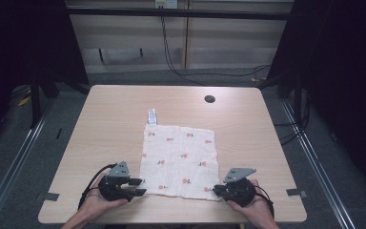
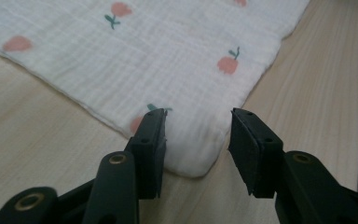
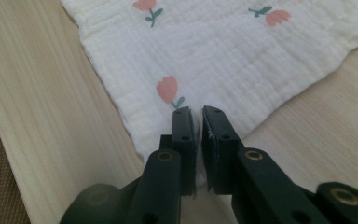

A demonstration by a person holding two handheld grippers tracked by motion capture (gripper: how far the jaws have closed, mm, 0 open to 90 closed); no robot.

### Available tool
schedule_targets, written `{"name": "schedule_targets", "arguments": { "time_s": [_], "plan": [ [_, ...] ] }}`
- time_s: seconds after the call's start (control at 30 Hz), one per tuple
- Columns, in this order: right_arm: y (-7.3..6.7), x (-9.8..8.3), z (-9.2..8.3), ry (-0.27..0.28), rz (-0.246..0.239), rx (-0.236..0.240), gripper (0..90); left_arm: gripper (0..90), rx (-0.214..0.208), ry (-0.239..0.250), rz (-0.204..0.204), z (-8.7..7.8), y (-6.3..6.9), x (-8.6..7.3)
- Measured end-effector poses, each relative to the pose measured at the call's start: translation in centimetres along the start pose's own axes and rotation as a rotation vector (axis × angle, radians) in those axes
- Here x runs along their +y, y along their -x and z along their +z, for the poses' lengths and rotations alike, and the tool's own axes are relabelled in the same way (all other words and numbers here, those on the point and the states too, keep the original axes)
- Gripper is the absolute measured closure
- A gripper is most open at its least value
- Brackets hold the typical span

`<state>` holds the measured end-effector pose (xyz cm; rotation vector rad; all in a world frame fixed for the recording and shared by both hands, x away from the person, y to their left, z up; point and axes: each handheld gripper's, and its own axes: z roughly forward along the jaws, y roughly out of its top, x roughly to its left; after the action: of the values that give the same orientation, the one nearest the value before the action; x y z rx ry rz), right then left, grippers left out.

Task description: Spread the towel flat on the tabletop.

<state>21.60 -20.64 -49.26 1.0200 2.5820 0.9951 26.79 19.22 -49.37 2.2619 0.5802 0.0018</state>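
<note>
While cloth [image 1: 179, 161] lies flat on table [image 1: 109, 119], your left hand-held gripper [image 1: 139, 187] straddles near-left corner, jaws apart; right hand-held gripper [image 1: 216, 190] clamped on near-right corner.

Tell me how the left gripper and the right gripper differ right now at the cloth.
The left gripper has its jaws apart, straddling a near corner of the tulip-print cloth without pinching it; the right gripper has its jaws nearly together, closed on the other near corner. In the high view the left gripper sits at the cloth's near left corner, the right gripper at its near right. Both are black, hand-held and low over the table.
</note>
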Motion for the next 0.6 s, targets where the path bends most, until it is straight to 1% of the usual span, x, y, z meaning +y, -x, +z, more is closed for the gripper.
{"name": "schedule_targets", "arguments": {
  "time_s": [0.03, 0.07, 0.1, 0.13, 0.17, 0.2, 0.23, 0.27, 0.3, 0.33, 0.37, 0.4, 0.43, 0.47, 0.5, 0.53, 0.57, 0.6],
  "plan": [
    [0.0, 0.0, 0.0, 0.000, 0.000, 0.000, 84.3, 55.5, 0.002, -0.021, 0.012, 0.2, 0.0, 0.0],
    [0.1, 0.0, 0.0, -0.001, 0.004, 0.003, 85.0, 54.7, 0.000, -0.018, 0.018, 0.3, 0.1, 0.0],
    [0.1, 0.0, 0.0, -0.003, 0.004, 0.008, 85.8, 54.3, 0.001, -0.007, 0.013, 0.3, 0.1, 0.0],
    [0.2, 0.0, 0.0, -0.005, 0.016, 0.011, 86.8, 54.3, 0.006, -0.014, 0.016, 0.2, 0.2, -0.1],
    [0.2, 0.0, 0.0, -0.005, 0.016, 0.011, 86.8, 54.3, 0.011, -0.003, 0.022, 0.3, 0.3, -0.3],
    [0.4, 0.0, 0.0, 0.001, 0.022, 0.023, 87.3, 57.9, 0.020, -0.002, 0.032, 0.3, 0.4, -0.4],
    [0.4, 0.0, 0.0, 0.001, 0.022, 0.023, 87.3, 57.9, 0.020, -0.008, 0.037, 0.2, 0.5, -0.4],
    [0.4, 0.0, 0.0, 0.000, 0.028, 0.024, 87.3, 63.4, 0.018, -0.013, 0.035, 0.1, 0.5, -0.4],
    [0.4, 0.0, 0.0, 0.000, 0.024, 0.023, 87.4, 68.6, 0.030, -0.020, 0.040, 0.1, 0.7, -0.4],
    [0.4, 0.0, 0.0, 0.000, 0.025, 0.021, 87.5, 73.7, 0.039, -0.019, 0.051, 0.1, 0.9, -0.5],
    [0.3, 0.0, 0.0, -0.003, 0.023, 0.022, 87.4, 76.7, 0.045, -0.018, 0.060, 0.1, 0.9, -0.5],
    [0.3, 0.0, 0.0, -0.006, 0.028, 0.018, 87.3, 79.8, 0.069, -0.024, 0.077, 0.1, 1.1, -0.5],
    [0.2, 0.0, 0.0, -0.007, 0.035, 0.014, 86.6, 82.5, 0.080, -0.033, 0.073, 0.1, 1.3, -0.4],
    [0.2, 0.0, 0.0, -0.004, 0.032, 0.015, 86.3, 84.6, 0.080, -0.032, 0.065, 0.2, 1.3, -0.3],
    [0.1, 0.0, -0.1, -0.009, 0.033, 0.010, 86.6, 86.5, 0.073, -0.022, 0.053, 0.2, 1.1, -0.4],
    [0.1, 0.0, -0.1, -0.010, 0.030, 0.010, 86.9, 87.1, 0.043, -0.028, 0.018, 0.1, 0.9, -0.4],
    [0.0, 0.0, -0.1, -0.015, 0.036, 0.016, 87.6, 87.7, 0.031, -0.034, 0.003, 0.0, 0.8, -0.4],
    [0.0, 0.0, -0.2, -0.014, 0.043, 0.030, 89.0, 87.9, 0.026, -0.042, -0.002, -0.1, 0.8, -0.4]
  ]
}}
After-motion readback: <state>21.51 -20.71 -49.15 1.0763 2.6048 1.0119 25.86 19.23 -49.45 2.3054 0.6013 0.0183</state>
